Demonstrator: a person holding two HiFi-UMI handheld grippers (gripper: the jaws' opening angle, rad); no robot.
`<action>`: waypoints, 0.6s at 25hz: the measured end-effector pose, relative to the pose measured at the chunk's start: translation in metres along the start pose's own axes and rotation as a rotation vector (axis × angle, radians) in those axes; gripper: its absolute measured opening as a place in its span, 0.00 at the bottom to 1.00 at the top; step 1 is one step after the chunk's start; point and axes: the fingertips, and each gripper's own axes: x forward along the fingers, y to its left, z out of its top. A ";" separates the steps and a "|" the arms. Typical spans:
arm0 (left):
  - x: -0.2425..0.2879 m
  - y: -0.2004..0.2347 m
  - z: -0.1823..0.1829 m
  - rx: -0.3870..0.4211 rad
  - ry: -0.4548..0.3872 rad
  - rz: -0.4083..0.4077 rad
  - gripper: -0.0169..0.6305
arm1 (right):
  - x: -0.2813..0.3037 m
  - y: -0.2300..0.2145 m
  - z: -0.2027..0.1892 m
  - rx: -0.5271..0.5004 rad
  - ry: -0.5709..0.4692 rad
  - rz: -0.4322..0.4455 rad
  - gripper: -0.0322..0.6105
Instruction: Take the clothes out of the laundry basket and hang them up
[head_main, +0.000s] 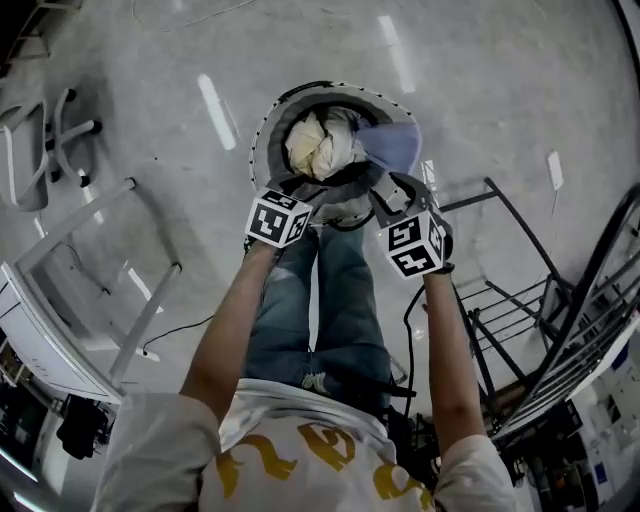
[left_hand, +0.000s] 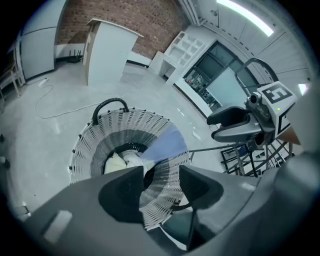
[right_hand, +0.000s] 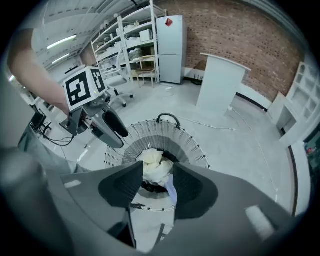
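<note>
A round white laundry basket stands on the floor in front of the person's legs. It holds a cream bundle of clothes, and a pale blue garment is draped over its right rim. My left gripper hovers open above the near-left rim, with the slatted wall and the blue garment showing beyond its jaws. My right gripper hangs open over the near-right rim. The cream bundle shows between the right gripper's jaws, below them and untouched. The left gripper holds nothing.
A black metal drying rack stands to the right. A white frame and a chair base are on the left. Farther off are a white counter, a fridge and shelves. A cable lies on the floor.
</note>
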 end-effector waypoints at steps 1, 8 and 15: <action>0.007 0.005 -0.002 -0.006 0.004 0.003 0.36 | 0.010 -0.002 -0.003 -0.022 0.017 0.008 0.38; 0.057 0.033 -0.020 -0.010 0.030 0.062 0.36 | 0.072 -0.010 -0.019 -0.176 0.096 0.057 0.39; 0.103 0.048 -0.037 -0.027 0.072 0.074 0.36 | 0.122 -0.013 -0.034 -0.286 0.174 0.138 0.40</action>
